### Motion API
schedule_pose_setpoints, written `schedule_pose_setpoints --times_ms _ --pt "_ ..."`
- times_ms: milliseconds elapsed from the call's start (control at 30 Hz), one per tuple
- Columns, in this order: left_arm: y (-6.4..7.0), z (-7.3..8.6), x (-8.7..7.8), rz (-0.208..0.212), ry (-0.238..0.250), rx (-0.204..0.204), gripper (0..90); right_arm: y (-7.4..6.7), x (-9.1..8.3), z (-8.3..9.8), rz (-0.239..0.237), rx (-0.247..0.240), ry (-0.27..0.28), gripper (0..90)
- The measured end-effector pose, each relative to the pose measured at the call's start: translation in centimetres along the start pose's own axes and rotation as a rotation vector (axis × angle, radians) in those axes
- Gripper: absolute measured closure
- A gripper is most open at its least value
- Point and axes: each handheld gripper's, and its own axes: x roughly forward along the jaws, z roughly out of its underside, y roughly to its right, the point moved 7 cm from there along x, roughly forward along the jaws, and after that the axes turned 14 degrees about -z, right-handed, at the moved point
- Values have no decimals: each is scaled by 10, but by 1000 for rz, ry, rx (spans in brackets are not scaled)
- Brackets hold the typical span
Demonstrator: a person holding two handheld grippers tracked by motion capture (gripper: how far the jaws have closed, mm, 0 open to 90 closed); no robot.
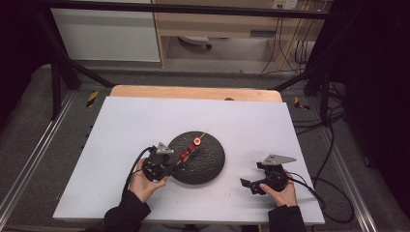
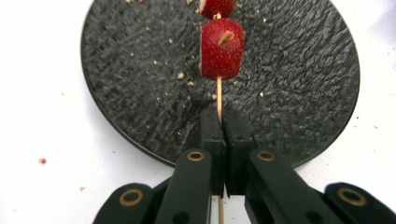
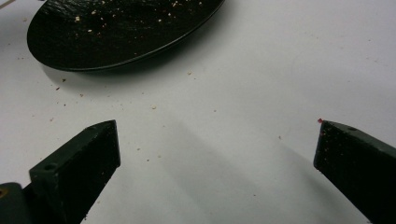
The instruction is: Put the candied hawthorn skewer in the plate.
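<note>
A thin wooden skewer (image 2: 219, 100) carries red fruit pieces (image 2: 222, 48) and lies slanted over a round black textured plate (image 2: 299, 79). In the high view the skewer (image 1: 192, 146) runs from the plate's left rim toward its far edge. My left gripper (image 2: 223, 122) is shut on the skewer's bare lower end; in the high view the left gripper (image 1: 170, 166) sits at the plate's (image 1: 210, 164) left rim. My right gripper (image 1: 247, 185) rests on the table right of the plate, jaws spread wide with nothing between them (image 3: 217, 140).
A white board (image 1: 130, 125) covers the wooden table. Crumbs are scattered on the plate (image 3: 107, 37) and on the board (image 3: 154, 107) near it. Metal frame rails and cables run along both sides of the table.
</note>
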Motion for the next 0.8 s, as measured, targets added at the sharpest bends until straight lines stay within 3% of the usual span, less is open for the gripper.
schedule_pose_setpoints --times_ms 367,800 --pt "9 -2 13 -28 -61 12 885 0 -5 -1 -6 6 27 14" --pt "11 -3 17 -37 -71 21 879 1 -4 0 -6 7 20 15"
